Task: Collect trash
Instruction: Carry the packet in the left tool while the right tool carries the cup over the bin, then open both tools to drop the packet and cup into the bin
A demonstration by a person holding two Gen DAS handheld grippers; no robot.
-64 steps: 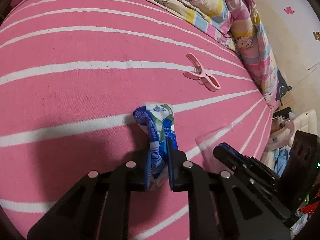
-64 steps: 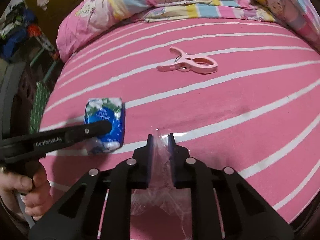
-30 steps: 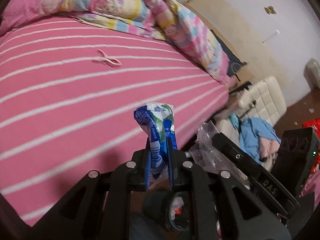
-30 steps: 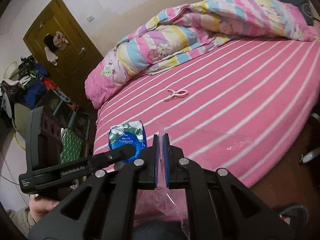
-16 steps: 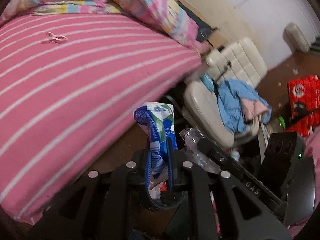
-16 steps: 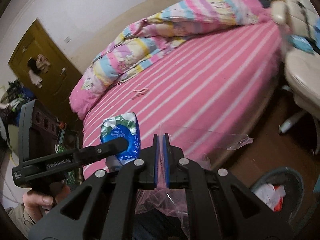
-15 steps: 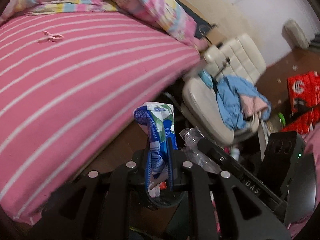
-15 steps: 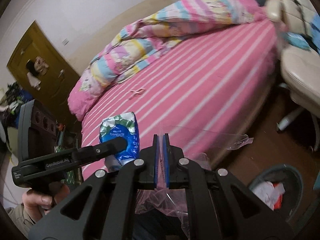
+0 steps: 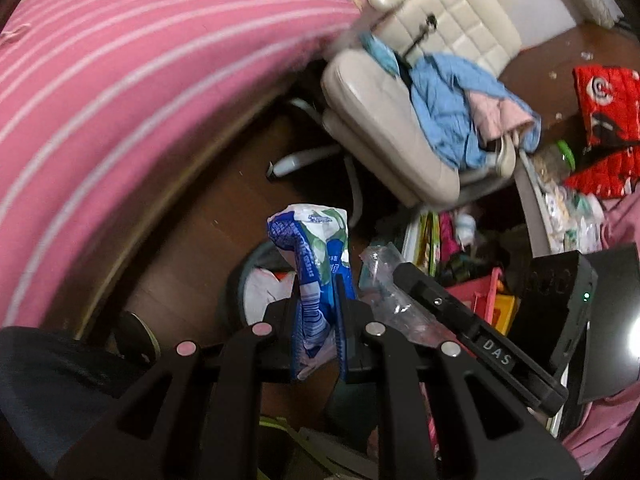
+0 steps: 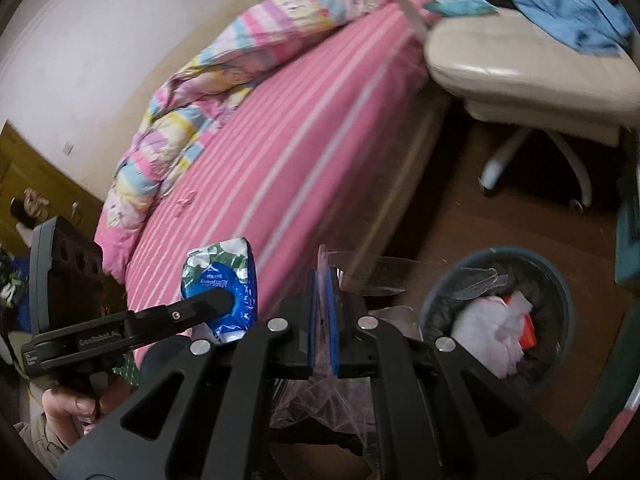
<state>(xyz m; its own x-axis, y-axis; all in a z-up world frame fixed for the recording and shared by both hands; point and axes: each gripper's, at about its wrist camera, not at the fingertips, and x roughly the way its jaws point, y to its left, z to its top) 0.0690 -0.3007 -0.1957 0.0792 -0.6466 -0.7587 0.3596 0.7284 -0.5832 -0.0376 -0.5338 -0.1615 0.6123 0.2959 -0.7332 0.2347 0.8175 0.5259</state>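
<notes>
My left gripper [image 9: 318, 322] is shut on a crumpled blue, white and green snack wrapper [image 9: 310, 248], held above the floor beside the bed. The same wrapper [image 10: 220, 280] shows in the right wrist view, pinched by the left gripper [image 10: 228, 302]. My right gripper [image 10: 325, 312] is shut on a clear plastic film [image 10: 372, 268] that trails out to the right and hangs below the jaws. A round dark trash bin [image 10: 496, 262] lined with a black bag stands on the floor at lower right, with white and red rubbish inside. In the left wrist view the bin [image 9: 256, 292] sits just behind the wrapper.
The pink striped bed [image 9: 120, 92] fills the left side. A cream office chair [image 9: 392, 128] piled with blue and pink clothes stands beyond the bin. Cluttered boxes and red packs [image 9: 604, 104] lie to the right. A hand [image 10: 68, 404] holds the left gripper's handle.
Both grippers have swung away from the bed and down toward the floor, each still holding its piece. The trash bin and chair have come closer and the bed has slid to the left.
</notes>
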